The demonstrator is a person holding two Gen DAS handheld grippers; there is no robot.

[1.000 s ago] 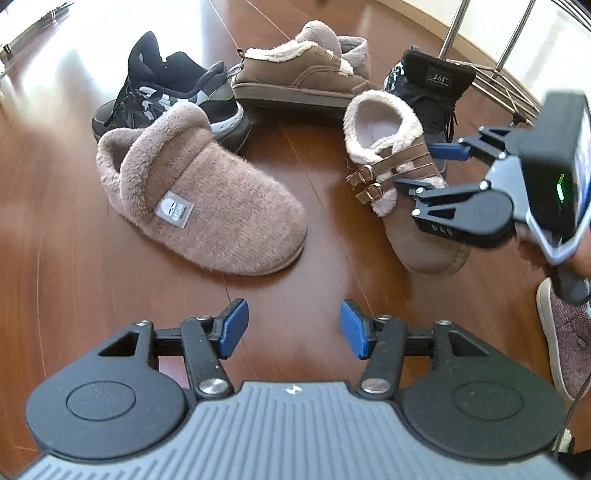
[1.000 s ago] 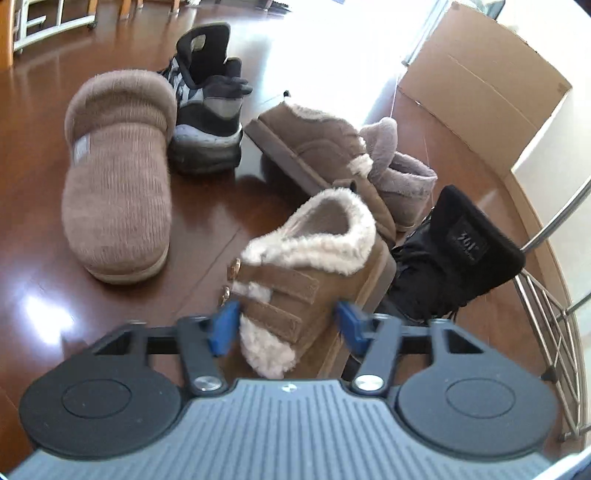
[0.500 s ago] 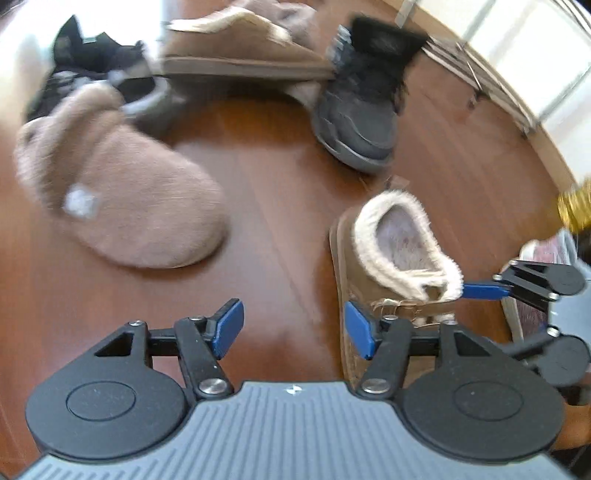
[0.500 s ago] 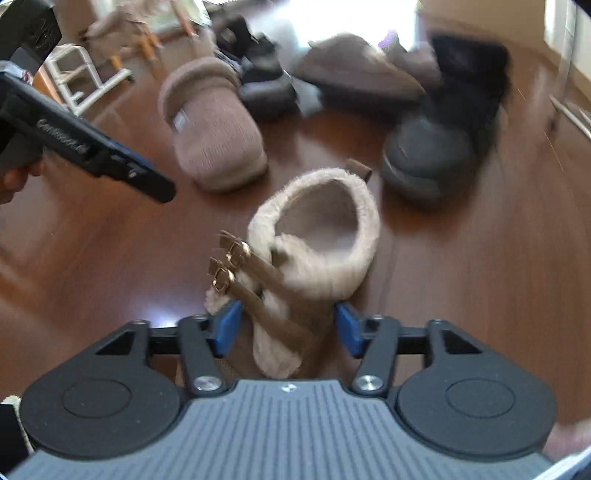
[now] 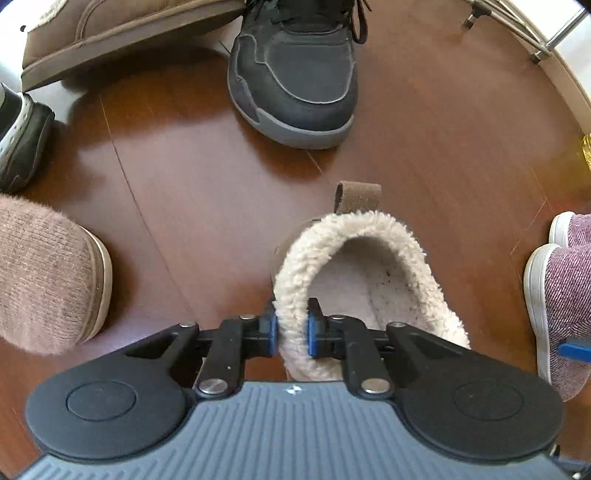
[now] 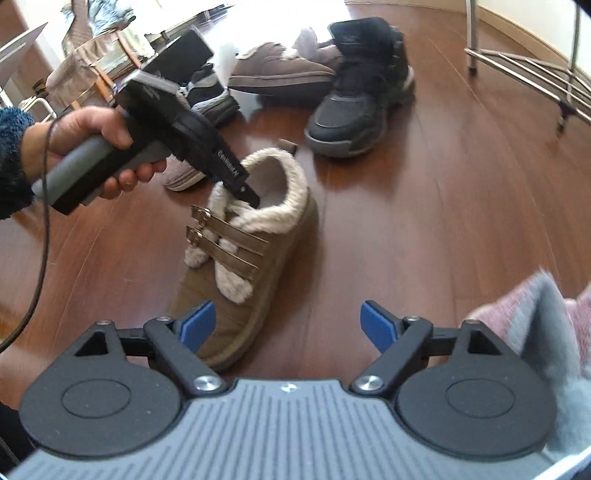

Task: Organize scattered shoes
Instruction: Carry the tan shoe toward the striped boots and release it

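A brown fleece-lined shoe with two buckle straps (image 6: 255,240) stands on the wood floor. My left gripper (image 5: 291,328) is shut on its fleece collar (image 5: 295,280) at the shoe's left side; it also shows in the right wrist view (image 6: 243,192), held by a hand. My right gripper (image 6: 286,325) is open and empty, just above the shoe's toe. A black high-top sneaker (image 5: 295,74) (image 6: 362,96) stands beyond the shoe.
A pink knit slipper (image 5: 48,280) lies left. A brown fleece shoe (image 5: 110,33) and a black-and-white sneaker (image 5: 18,136) lie at the back. Two maroon slippers (image 5: 561,295) sit right. A metal rack (image 6: 535,77) stands at back right.
My right gripper let go of the buckle shoe, opened wide and drew back. My left gripper moved in and shut on the shoe's fleece collar.
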